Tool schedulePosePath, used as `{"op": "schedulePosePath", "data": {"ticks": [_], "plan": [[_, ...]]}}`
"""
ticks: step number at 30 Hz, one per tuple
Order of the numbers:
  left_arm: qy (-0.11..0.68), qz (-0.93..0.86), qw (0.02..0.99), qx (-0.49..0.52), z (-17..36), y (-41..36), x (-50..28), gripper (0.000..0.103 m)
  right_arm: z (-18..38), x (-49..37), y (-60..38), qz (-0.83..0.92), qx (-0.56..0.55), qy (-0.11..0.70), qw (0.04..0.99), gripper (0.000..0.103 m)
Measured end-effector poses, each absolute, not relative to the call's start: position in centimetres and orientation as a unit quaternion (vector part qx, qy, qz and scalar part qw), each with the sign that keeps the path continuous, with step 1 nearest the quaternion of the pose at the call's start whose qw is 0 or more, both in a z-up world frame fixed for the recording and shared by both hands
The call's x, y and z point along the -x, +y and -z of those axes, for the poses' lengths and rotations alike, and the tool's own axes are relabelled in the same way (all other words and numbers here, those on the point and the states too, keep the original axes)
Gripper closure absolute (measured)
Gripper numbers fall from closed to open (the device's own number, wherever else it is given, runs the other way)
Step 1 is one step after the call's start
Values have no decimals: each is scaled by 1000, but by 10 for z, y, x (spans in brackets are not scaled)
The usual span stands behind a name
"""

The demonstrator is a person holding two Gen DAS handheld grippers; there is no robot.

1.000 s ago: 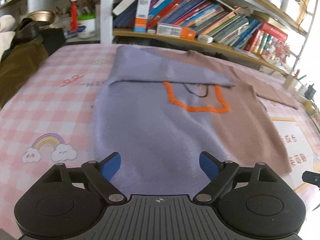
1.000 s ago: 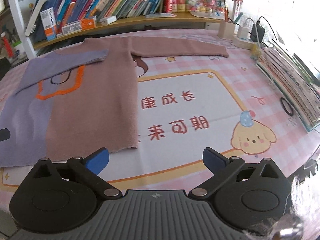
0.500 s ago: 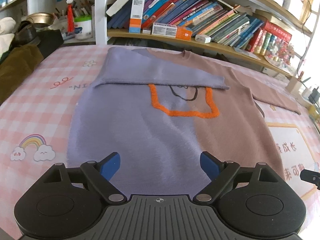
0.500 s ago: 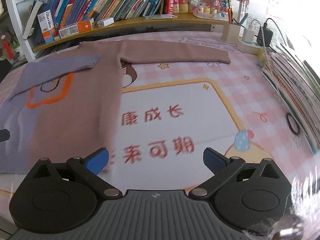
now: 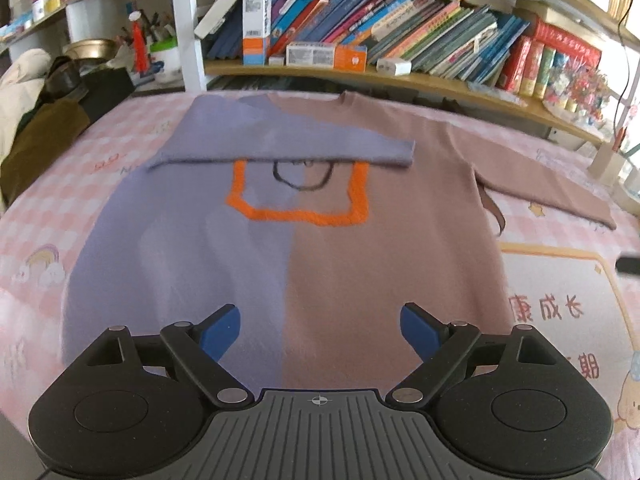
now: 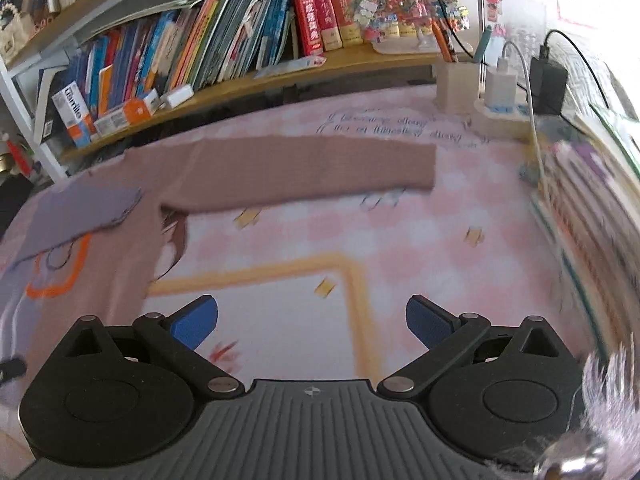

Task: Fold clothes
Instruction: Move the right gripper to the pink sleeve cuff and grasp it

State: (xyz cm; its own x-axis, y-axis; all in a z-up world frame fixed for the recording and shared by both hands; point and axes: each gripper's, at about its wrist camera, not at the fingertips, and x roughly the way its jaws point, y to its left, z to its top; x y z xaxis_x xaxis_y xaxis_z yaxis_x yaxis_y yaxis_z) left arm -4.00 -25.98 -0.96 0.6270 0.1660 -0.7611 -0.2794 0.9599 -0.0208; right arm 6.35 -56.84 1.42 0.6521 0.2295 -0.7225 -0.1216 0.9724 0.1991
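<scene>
1. Left hand-held gripper [image 5: 320, 330] had its blue pads spread wide apart, nothing between them, hovering over the sweater's hem.
2. Right hand-held gripper [image 6: 312, 320] also had pads wide apart, empty, over bare pink tablecloth [image 6: 400, 240] with a yellow-framed panel print.
3. Sweater [image 5: 304, 240] lay flat on the surface, face up, neckline at 12 o'clock, hem at 6 o'clock in the left wrist view.
4. Sweater was two-tone: lilac half toward 9 o'clock, brown half toward 3 o'clock, with an orange outline [image 5: 296, 212] on the chest.
5. Lilac sleeve [image 5: 280, 144] was folded across the chest, cuff ending past the centre line on the brown half and covering the top of the orange outline.
6. Brown sleeve [image 6: 304, 176] lay stretched straight out toward 3 o'clock, flat on the tablecloth, unfolded, at 12 o'clock from the right hand-held gripper and apart from it.
7. Bookshelf [image 5: 400, 56] full of books ran along the far edge at 12 o'clock.
8. Dark and brown clothing pile [image 5: 40, 136] sat at 9–10 o'clock in the left wrist view, apart from the sweater.
9. Pen holder and charger block [image 6: 500, 84] at 1 o'clock, stack of books [image 6: 592, 232] at 3 o'clock in the right wrist view, which was motion-blurred.
</scene>
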Motion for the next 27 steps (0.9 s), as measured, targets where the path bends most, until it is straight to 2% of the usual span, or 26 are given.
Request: {"op": "schedulePosePath", "data": {"ticks": [5,11,15,21,27], "plan": [[434,-157,884,70,13,-273,52,13,-6,-115,-604,-91,-76,405,907,7],[447,-206,866,86,14,-270,69,13,8,-162,-632,-66,-99,410,905,42],[451,-221,860,86,12,-271,76,13,18,-183,-641,-58,-105,415,902,52],[453,-247,851,95,11,-268,88,13,26,-202,-641,-64,-120,412,901,56],[453,-262,846,103,10,-266,93,13,33,-212,-636,-115,-196,416,881,56]]}}
